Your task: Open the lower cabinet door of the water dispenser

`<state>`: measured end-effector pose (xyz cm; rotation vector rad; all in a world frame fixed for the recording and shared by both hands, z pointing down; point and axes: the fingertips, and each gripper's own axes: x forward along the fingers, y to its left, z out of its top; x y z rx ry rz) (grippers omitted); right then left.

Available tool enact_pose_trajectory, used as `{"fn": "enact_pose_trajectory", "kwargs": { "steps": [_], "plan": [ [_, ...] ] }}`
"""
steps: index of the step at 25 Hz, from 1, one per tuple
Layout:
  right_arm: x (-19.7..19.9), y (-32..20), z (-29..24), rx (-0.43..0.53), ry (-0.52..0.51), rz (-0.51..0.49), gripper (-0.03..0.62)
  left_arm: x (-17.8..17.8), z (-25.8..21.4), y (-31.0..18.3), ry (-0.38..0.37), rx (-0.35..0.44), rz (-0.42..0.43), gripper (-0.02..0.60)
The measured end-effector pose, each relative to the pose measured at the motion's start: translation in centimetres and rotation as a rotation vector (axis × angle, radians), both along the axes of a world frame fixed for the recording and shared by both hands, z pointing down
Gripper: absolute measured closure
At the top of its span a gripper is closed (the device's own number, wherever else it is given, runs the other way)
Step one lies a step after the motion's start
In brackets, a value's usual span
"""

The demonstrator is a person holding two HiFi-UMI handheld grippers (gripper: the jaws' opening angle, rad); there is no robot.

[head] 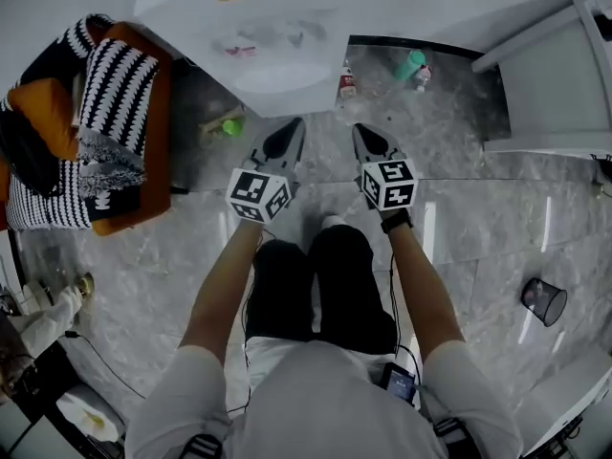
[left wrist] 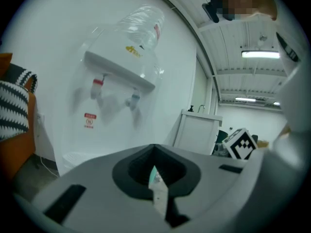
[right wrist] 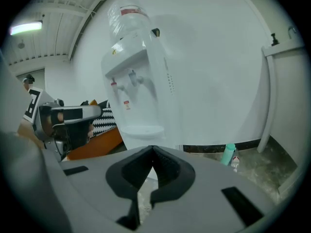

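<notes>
Left hand-held gripper [head: 290,137]: jaws together, nothing held. Right hand-held gripper [head: 368,140]: jaws together, empty. Both are side by side above the grey floor [head: 469,228], pointing at the water dispenser [head: 258,27]. It stands against the white wall ahead, untouched. Orange chair [head: 153,122] on its left, teal bottle [head: 411,65] on its right.

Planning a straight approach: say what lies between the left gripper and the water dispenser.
Nothing: the left gripper view shows the water dispenser straight ahead of the left gripper, unobstructed.
</notes>
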<state>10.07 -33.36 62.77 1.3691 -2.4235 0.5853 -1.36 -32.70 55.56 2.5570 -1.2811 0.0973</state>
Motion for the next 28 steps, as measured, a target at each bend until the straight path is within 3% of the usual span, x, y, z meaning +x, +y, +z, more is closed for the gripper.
{"fn": "enact_pose_trajectory", "kwargs": {
  "steps": [4, 10, 13, 21, 28],
  "plan": [
    [0.6, -2.3, 5.5, 0.053, 0.001, -0.002, 0.589, -0.2, 5.8, -0.7, -0.014, 0.073, 0.046, 0.575],
    [-0.6, -4.3, 10.0, 0.137, -0.011, -0.135, 0.589, -1.0, 10.5, -1.2, -0.036, 0.196, 0.111, 0.575],
    [-1.5, -4.6, 11.4, 0.177, -0.016, -0.229, 0.589, -1.8, 11.5, -0.8, -0.007, 0.187, 0.127, 0.576],
    [-0.2, -7.3, 13.7, 0.108, -0.064, -0.166, 0.589, -2.9, 12.6, -0.9, 0.014, 0.143, 0.129, 0.575],
    [-1.8, -10.9, 12.5, 0.152, -0.063, -0.312, 0.589, -2.9, 11.1, -2.9, -0.001, 0.165, 0.147, 0.575]
  ]
}}
